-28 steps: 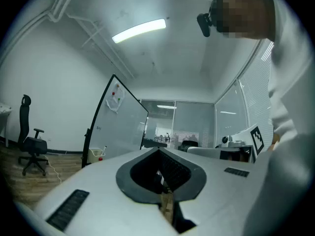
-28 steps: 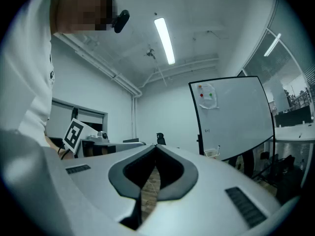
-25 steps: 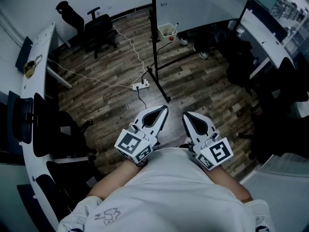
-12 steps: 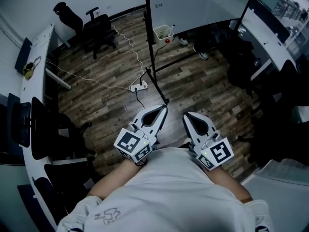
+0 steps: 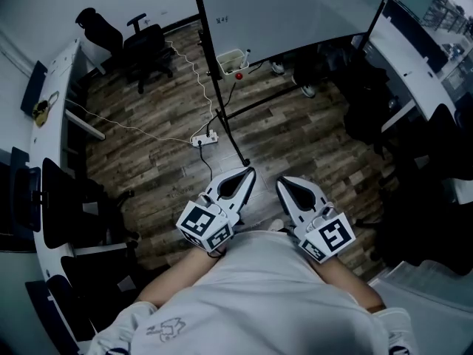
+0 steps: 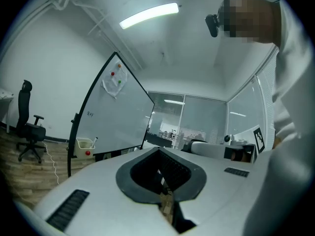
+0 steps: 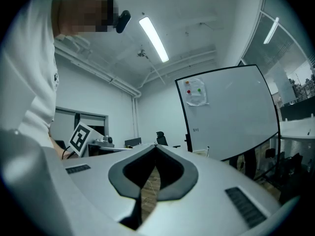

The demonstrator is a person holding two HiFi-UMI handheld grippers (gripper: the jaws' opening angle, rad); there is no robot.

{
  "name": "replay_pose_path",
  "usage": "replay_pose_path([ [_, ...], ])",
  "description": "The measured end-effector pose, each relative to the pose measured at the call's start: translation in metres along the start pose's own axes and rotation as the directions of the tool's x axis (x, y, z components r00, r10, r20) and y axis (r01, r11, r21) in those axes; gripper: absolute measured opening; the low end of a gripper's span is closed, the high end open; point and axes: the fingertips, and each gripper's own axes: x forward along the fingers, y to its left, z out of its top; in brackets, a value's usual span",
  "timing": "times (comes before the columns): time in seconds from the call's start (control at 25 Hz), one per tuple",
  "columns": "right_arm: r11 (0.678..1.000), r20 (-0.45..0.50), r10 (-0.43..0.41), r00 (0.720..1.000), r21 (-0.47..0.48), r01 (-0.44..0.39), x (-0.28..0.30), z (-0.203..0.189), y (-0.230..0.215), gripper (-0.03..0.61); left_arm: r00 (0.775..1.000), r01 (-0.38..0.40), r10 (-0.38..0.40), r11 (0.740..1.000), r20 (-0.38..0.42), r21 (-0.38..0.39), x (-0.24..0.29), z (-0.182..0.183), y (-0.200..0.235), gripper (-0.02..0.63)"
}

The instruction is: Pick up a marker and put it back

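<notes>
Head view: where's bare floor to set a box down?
Bare floor between the whiteboard stand and the dark chairs at right. Left of the stand, power strip and cable crowd it.

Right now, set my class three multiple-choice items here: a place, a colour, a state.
1. Where is the white basket? A at the whiteboard stand; B on the left desk; C on a chair.
2. The round thing at the basket is: A green; B red; C yellow.
3. The left gripper and right gripper are: A wide open; B holding markers; C shut, empty.
Answers: 1 A, it sits against the stand's pole; 2 B, it shows red in the head view; 3 C, each gripper view shows the jaws together with nothing between.
</notes>
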Motion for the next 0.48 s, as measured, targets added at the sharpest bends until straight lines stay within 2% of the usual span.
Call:
replay_pose_path([
  [0.16, 0.999, -0.028, 0.042, 0.999, -0.013, -0.042, -0.007, -0.005, -0.025, 0.011, 1.000, -0.008, 0.008, 1.000, -0.009, -0.017, 0.034, -0.011, -0.006, 0.005],
  [0.48, 0.999, -0.059, 0.052, 0.997, 0.016, -0.051, -0.030, -0.012, -0.069, 0.011, 1.000, -0.005, 0.005, 1.000, -0.017, -0.020, 0.083, -0.022, -0.026, 0.005],
])
